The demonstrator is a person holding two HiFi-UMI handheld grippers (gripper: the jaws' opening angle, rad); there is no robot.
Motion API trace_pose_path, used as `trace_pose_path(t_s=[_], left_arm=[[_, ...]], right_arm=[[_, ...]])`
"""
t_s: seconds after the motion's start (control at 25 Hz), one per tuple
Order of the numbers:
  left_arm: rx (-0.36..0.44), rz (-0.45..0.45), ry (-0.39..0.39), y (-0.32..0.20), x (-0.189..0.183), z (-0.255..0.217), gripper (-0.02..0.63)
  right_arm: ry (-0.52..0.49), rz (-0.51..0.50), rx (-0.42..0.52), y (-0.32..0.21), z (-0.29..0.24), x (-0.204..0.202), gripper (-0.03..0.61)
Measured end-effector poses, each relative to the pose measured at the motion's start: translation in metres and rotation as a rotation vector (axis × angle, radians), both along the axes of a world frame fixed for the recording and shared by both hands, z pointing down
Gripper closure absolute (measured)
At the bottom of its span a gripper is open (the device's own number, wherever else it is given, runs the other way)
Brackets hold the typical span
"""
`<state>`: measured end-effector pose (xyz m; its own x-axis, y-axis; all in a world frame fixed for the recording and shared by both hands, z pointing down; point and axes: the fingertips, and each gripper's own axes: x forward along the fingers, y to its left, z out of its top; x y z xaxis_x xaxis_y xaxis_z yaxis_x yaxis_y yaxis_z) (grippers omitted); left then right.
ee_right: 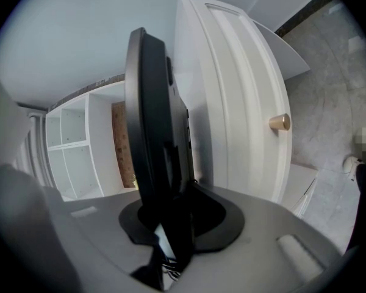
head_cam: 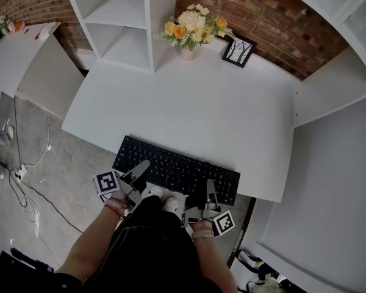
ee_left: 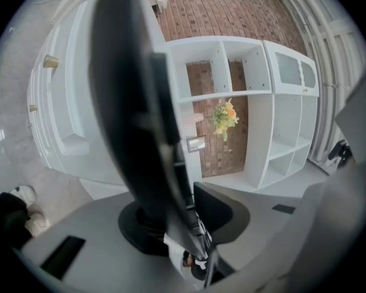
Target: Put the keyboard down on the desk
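Note:
A black keyboard (head_cam: 177, 166) lies flat across the front edge of the white desk (head_cam: 189, 108), its near long side sticking out past that edge. My left gripper (head_cam: 139, 171) has the keyboard's near left edge between its jaws; in the left gripper view the keyboard (ee_left: 134, 102) stands edge-on against one pad, with a narrow gap to the other pad (ee_left: 215, 207), so the left gripper (ee_left: 186, 215) is open. My right gripper (head_cam: 210, 192) is shut on the near right edge, and the keyboard (ee_right: 155, 133) sits pinched in that gripper (ee_right: 171, 218).
A vase of flowers (head_cam: 192, 26) and a small framed picture (head_cam: 238, 49) stand at the back of the desk, beside a white shelf unit (head_cam: 122, 17). A white cabinet (head_cam: 329, 182) flanks the right. Cables (head_cam: 24, 182) run over the floor at left.

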<state>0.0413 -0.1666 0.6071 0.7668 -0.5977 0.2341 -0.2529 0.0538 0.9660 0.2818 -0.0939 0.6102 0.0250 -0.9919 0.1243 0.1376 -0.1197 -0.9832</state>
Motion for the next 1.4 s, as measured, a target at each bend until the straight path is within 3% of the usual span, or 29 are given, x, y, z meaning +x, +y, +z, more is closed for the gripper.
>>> trace_pose_path(t_s=[0.12,0.32,0.52,0.64,0.84,0.96,1.2,1.4], left_arm=[[-0.006,0.060,-0.023,0.008,0.002,0.001,0.486],[0.001,0.110,0.027,0.022,0.010,-0.002,0.457],[0.058,0.266,0.122,0.045,0.043,-0.022,0.457],[0.053,0.348,0.153,0.060,0.061,-0.026,0.457],[-0.070,0.321,0.140,0.066,0.058,-0.012,0.546],[-0.059,0.341,0.167,0.065,0.060,-0.015,0.548],[-0.055,0.422,0.150,0.073,0.061,-0.016,0.554],[-0.091,0.343,0.201,0.074,0.062,-0.015,0.565]], right_arm=[[0.005,0.003,0.001,-0.004,-0.001,0.000,0.506],[0.016,0.006,0.007,-0.008,-0.003,0.001,0.506],[0.019,0.009,-0.008,-0.009,-0.005,0.001,0.506],[0.019,0.010,-0.014,-0.009,-0.004,0.002,0.506],[0.014,0.007,-0.024,-0.009,-0.005,0.002,0.506],[0.012,0.006,-0.026,-0.009,-0.005,0.002,0.506],[0.024,0.002,-0.033,-0.008,-0.006,0.001,0.506],[0.053,-0.033,-0.041,-0.010,-0.008,0.000,0.508]])
